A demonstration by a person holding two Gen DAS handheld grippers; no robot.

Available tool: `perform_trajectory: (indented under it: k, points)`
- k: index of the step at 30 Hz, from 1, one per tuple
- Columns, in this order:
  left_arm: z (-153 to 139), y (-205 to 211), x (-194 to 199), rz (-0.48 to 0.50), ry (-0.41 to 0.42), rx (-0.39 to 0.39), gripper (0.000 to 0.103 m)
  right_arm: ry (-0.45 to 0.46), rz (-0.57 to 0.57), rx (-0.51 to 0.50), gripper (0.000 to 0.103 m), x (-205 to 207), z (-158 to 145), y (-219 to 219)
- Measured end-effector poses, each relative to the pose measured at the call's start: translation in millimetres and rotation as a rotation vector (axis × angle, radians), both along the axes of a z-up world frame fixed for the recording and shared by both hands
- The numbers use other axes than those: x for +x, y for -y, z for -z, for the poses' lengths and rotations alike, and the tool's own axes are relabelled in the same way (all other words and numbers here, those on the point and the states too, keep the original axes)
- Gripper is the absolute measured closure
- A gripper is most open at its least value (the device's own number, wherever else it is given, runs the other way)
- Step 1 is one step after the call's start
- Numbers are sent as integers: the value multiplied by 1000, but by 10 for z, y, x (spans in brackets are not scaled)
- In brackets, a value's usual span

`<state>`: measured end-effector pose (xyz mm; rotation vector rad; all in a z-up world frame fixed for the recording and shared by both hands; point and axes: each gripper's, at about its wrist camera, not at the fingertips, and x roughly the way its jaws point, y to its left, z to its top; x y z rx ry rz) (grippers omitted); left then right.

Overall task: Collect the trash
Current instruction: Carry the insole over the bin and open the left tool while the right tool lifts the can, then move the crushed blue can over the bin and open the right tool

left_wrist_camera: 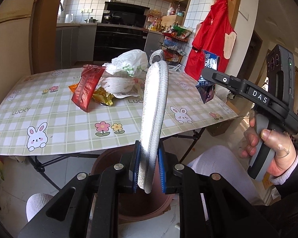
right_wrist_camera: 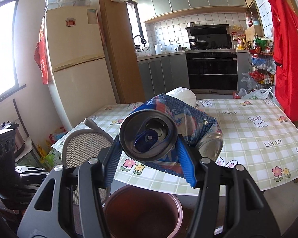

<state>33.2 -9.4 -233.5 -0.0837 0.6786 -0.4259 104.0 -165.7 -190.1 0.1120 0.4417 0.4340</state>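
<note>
Right wrist, crushed can [right_wrist_camera: 149, 136] clamped between jaws

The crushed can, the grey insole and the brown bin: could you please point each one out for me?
Crushed can [right_wrist_camera: 149, 136]: right wrist view, on its dark top with the pull tab.
Grey insole [left_wrist_camera: 153, 107]: left wrist view, midway along its woven edge.
Brown bin [right_wrist_camera: 143, 208]: right wrist view, on its inner wall.
</note>
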Motion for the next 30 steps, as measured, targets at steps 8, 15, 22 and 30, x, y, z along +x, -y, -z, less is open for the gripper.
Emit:
perform_trajectory:
  k: [8,15,22,30]
  points:
    - [163,99,160,45,-53,19,86,-36,9,22,47,157,103,16]
    - [273,24,247,13,-91,0,31,-66,-2,22,47,242,186,-27]
    - [101,-295,195,-210,10,-24,8,-57,-27,11,47,212,150,-78]
    - [-114,-634,50,-432,135,4,6,-57,-73,-11,47,92,109,-215]
